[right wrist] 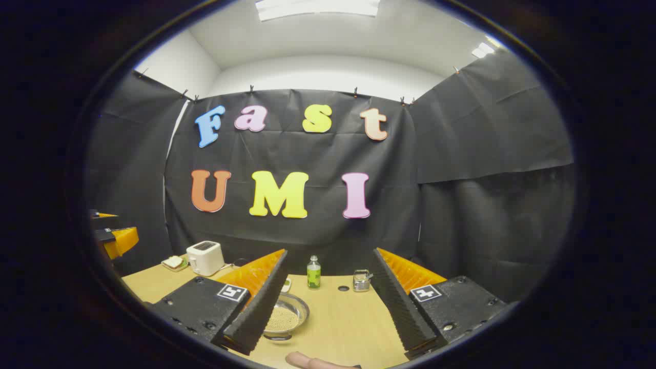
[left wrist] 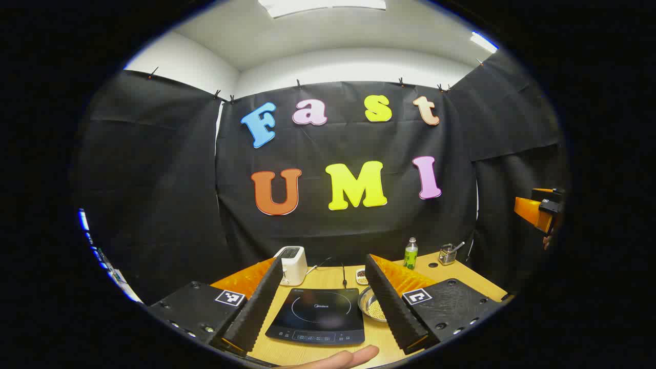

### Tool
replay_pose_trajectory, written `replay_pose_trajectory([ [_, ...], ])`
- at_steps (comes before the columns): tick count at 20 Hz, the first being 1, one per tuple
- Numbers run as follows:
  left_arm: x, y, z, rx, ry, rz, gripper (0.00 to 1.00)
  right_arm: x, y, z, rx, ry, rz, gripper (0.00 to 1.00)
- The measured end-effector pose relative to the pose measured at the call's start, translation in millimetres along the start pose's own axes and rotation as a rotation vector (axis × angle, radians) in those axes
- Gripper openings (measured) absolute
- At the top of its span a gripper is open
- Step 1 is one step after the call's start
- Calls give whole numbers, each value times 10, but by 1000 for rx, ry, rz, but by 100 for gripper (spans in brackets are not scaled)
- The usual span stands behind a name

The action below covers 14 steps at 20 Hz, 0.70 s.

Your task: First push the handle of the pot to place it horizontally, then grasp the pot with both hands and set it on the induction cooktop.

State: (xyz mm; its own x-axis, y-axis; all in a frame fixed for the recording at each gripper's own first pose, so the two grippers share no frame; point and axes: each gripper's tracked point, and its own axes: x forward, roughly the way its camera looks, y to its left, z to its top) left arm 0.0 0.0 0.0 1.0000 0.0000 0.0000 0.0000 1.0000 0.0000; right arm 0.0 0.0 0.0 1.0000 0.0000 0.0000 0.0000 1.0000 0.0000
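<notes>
A black induction cooktop (left wrist: pixel 318 315) lies flat on the wooden table (left wrist: pixel 379 335), between the fingers of my left gripper (left wrist: pixel 325 260), which is open and holds nothing. A shallow steel pot (left wrist: pixel 373 306) with pale grains in it sits just right of the cooktop; its handle is hidden. In the right gripper view the same pot (right wrist: pixel 285 316) lies behind the left finger of my right gripper (right wrist: pixel 331 252), which is open and well above the table. The right gripper (left wrist: pixel 540 210) also shows at the far right of the left gripper view.
A white toaster (left wrist: pixel 292 264) stands behind the cooktop, with a small dish (left wrist: pixel 362 277) beside it. A green bottle (right wrist: pixel 313 273) and a glass jar (right wrist: pixel 361 281) stand at the back. A plate of food (right wrist: pixel 174 263) lies left of the toaster. A person's finger (left wrist: pixel 338 359) shows at the bottom.
</notes>
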Motion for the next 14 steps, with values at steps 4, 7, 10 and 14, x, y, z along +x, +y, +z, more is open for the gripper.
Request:
replay_pose_trajectory([
  [4,-2,2,1,-10,-2,-14,95,-21,40,9,3,-2,8,100],
  [7,15,35,56,-42,-28,-19,96,15,9,17,7,-7,-1,100],
  [10,26,82,34,-51,-32,-27,96,110,-70,27,-8,-21,-31,100],
  [14,28,101,19,-62,-47,-26,96,278,-21,-180,1,36,-18,100],
])
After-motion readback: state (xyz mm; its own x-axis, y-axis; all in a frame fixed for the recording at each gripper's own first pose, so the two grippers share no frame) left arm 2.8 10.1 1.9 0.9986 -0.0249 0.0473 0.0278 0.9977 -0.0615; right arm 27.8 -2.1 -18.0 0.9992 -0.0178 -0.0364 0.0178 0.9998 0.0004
